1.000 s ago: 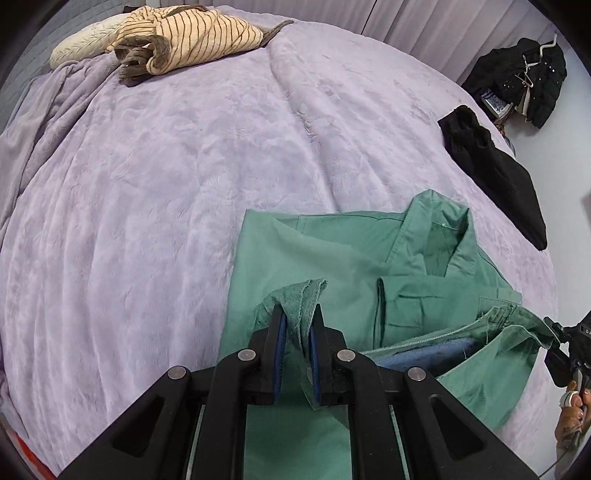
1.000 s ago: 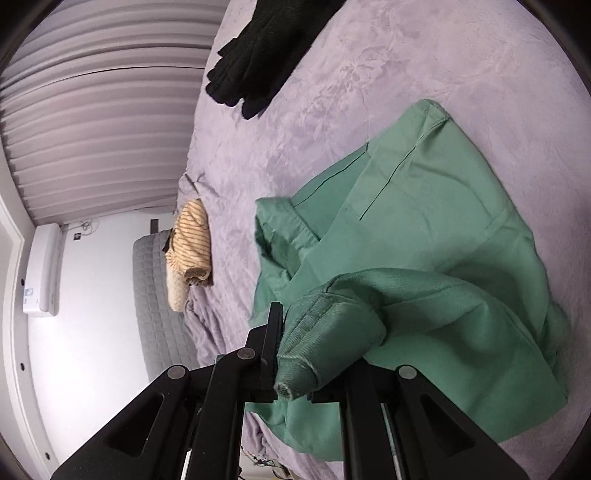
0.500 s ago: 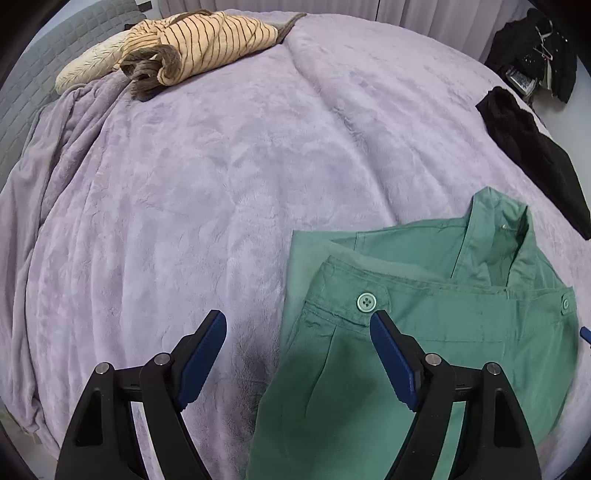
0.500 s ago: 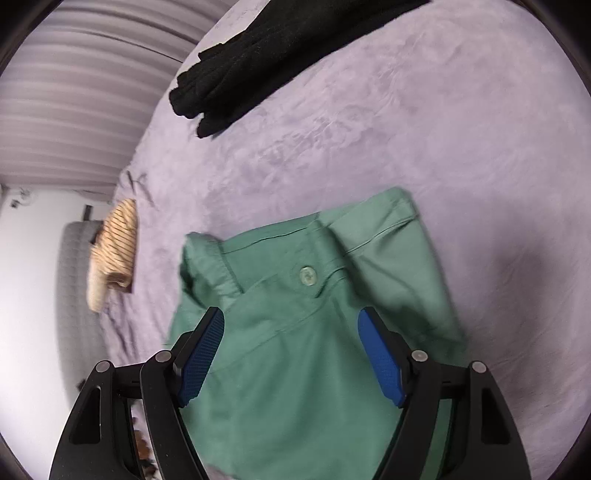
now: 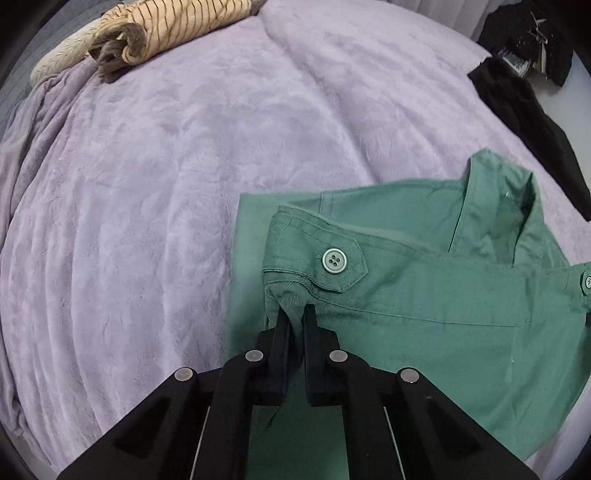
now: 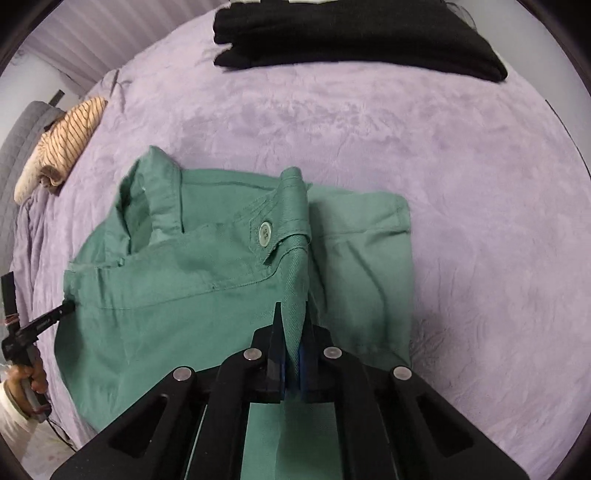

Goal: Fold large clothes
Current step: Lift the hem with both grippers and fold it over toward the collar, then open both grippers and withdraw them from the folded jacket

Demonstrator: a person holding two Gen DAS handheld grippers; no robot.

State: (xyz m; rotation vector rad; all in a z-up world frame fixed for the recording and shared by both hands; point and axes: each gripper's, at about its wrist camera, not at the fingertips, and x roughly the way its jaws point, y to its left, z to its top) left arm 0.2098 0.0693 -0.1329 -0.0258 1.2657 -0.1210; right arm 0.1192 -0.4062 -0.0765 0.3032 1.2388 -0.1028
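Note:
A green jacket (image 5: pixel 424 295) lies partly folded on the lilac bed cover (image 5: pixel 184 184), collar at the far side, a buttoned tab on the folded edge. My left gripper (image 5: pixel 294 317) is shut on the left corner of that folded edge, just below the button. In the right wrist view the jacket (image 6: pixel 184 295) lies the same way, and my right gripper (image 6: pixel 292 321) is shut on the right corner of the fold, pinching a raised ridge of green cloth. The left gripper's tip (image 6: pixel 55 314) shows at the jacket's left edge.
A striped tan garment (image 5: pixel 166 29) lies rolled at the far left of the bed. A folded black garment (image 6: pixel 351 37) lies beyond the jacket, at the right in the left wrist view (image 5: pixel 535 122). Dark clothes (image 5: pixel 535 33) hang off the bed's far right.
Half a second ago both grippers were open above the folded jacket. Both have since moved down and shut on the corners of the folded edge.

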